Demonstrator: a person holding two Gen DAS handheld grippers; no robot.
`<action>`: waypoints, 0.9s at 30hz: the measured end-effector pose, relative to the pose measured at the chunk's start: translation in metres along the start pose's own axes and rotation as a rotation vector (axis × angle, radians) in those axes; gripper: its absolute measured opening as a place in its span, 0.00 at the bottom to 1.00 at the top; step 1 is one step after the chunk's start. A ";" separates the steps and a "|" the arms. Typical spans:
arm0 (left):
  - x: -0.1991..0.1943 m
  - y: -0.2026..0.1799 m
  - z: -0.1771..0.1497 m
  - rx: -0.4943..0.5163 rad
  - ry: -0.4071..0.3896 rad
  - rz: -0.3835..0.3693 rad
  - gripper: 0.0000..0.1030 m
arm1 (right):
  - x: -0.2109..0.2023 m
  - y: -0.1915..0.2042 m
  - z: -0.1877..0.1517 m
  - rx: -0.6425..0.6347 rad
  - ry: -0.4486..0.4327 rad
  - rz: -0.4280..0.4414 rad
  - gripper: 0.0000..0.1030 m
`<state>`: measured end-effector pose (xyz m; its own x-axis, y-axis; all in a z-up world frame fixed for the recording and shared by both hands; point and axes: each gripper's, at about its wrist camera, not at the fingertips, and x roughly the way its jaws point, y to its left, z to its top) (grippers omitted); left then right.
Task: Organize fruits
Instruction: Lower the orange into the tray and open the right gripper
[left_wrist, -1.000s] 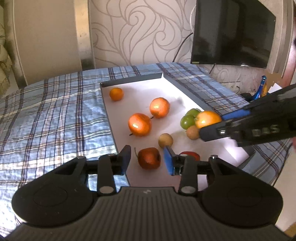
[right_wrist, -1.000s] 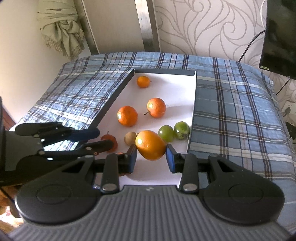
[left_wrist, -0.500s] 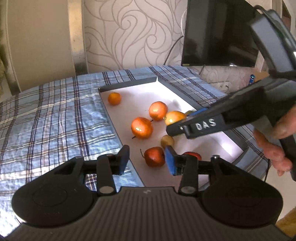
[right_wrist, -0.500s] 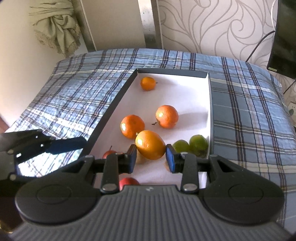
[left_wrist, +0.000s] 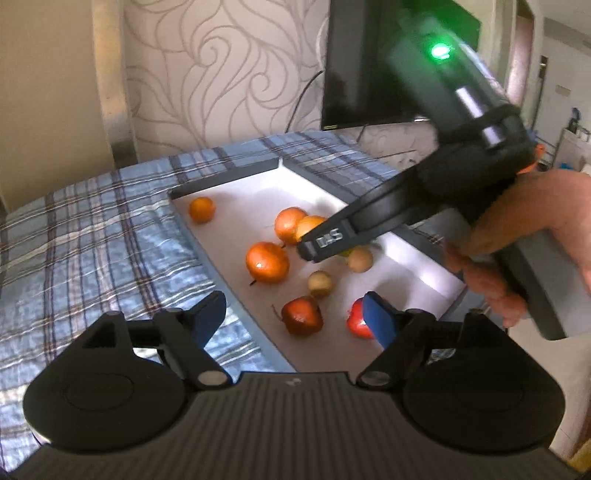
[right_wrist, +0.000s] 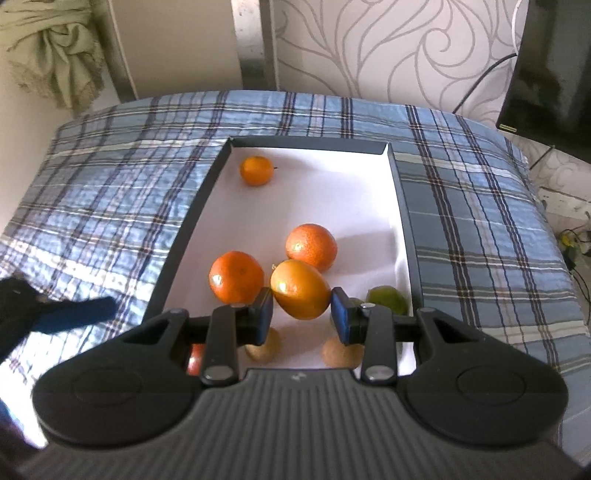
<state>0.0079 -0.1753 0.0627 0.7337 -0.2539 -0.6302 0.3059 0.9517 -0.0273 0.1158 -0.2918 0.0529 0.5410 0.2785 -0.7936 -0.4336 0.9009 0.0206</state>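
A swirl-patterned wall and a dark screen (left_wrist: 369, 62) stand behind the tabletop, which is covered with a blue plaid cloth (right_wrist: 110, 192). On the cloth lies a shallow tray (right_wrist: 402, 206) with dark walls and a white floor, and the fruit sits inside it. Our right tongs (right_wrist: 301, 312) are clamped on a smooth orange (right_wrist: 300, 288), held above the tray floor just in front of two mandarins (right_wrist: 236, 275). A smaller mandarin (right_wrist: 256, 170) lies alone near the tray's far left corner. A green fruit (right_wrist: 388, 300) rests by the right wall, and two brown round fruits (left_wrist: 320, 283) lie closer to us. Our left tongs (left_wrist: 291, 317) hang over the near end of the tray, their jaws opening wide with nothing gripped; a dark red apple (left_wrist: 302, 315) sits on the floor between them, and a brighter red apple (left_wrist: 356, 319) shows just behind the right blue pad. A hand (left_wrist: 517, 236) grips the right tool's handle.
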 end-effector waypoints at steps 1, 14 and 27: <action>0.000 0.000 0.001 -0.003 0.000 -0.009 0.82 | 0.001 0.002 0.001 -0.003 -0.001 -0.008 0.37; -0.011 -0.011 0.008 -0.021 -0.031 0.101 0.99 | 0.002 0.001 0.001 -0.003 -0.003 0.009 0.37; -0.048 -0.051 -0.018 -0.102 -0.029 0.420 1.00 | -0.008 -0.017 -0.010 -0.065 -0.023 0.157 0.43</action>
<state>-0.0540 -0.2080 0.0802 0.7989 0.1562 -0.5808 -0.0837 0.9852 0.1498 0.1111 -0.3130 0.0529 0.4788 0.4221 -0.7698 -0.5593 0.8225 0.1031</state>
